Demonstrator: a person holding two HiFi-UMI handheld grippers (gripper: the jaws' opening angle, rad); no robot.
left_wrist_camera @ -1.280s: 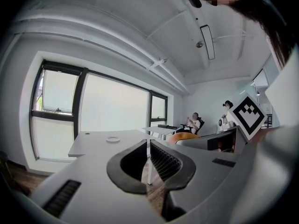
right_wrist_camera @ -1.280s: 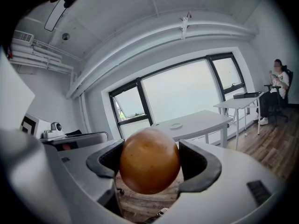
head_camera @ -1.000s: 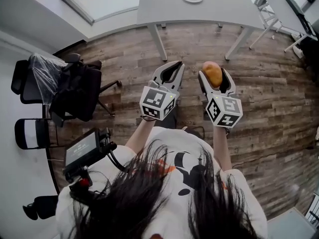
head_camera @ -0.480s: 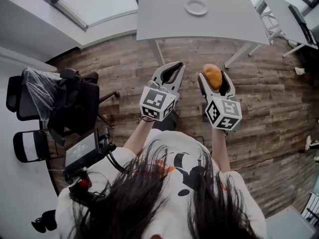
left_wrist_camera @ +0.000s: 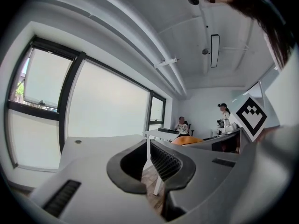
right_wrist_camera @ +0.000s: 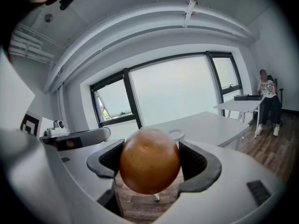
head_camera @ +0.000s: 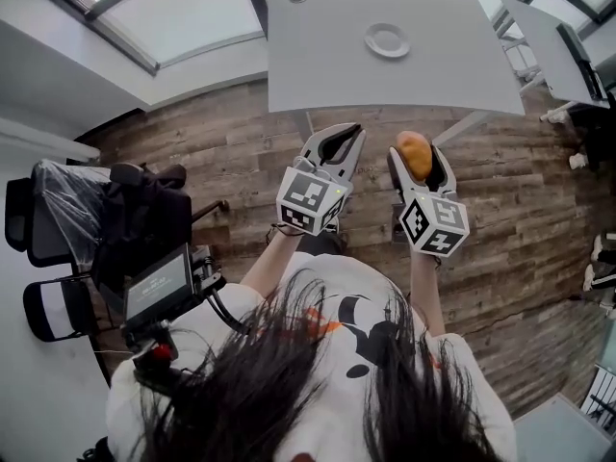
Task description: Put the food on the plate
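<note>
Round orange-brown food piece point(right_wrist_camera: 149, 160) pinched between jaws of right gripper point(head_camera: 418, 147), held over wood floor point(head_camera: 241, 152) at centre right of head view. Both pads pressed against its sides. Left gripper point(head_camera: 342, 133) held just beside, at frame centre; jaws pressed together at tips, nothing gripped. White plate point(head_camera: 387, 40) seen on grey table point(head_camera: 327, 56) at upper centre, well apart from food; only its white surface visible.
</note>
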